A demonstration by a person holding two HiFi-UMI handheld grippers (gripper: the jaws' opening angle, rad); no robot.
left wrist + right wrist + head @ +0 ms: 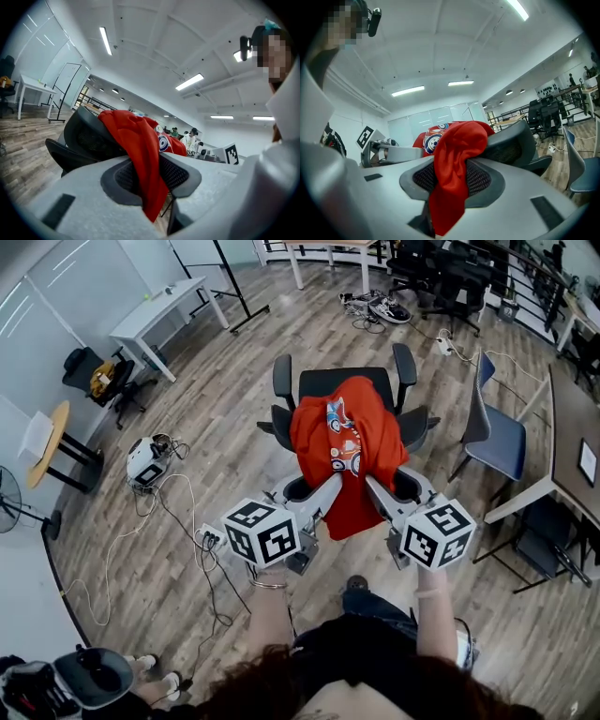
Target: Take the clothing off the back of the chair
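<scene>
The red T-shirt (342, 451) hangs over the backrest of the black office chair (328, 382). Part of it lies on the seat side of the backrest and the rest falls down the rear side. Its long axis runs from the seat, over the top edge of the backrest, and down behind the chair. The printed graphic sits on the seat-side half, facing up and forward.

The left hand-held gripper (150, 178) has its jaws partly closed, with a fold of the red cloth pinched between the dark pads. The right hand-held gripper (452, 180) grips a thicker bunch of the same cloth in the same way. Both pinches are near the top of the backrest, one toward each side of the shirt.

The step in hand looks like the lift-off. It should go best if both grippers rise together and level until the seat-side half clears the top edge of the backrest. Only then should they draw away behind the chair. A one-sided pull would probably drag the cloth along the backrest or catch it on an armrest. The left gripper's fold looks thin and may slip.
</scene>
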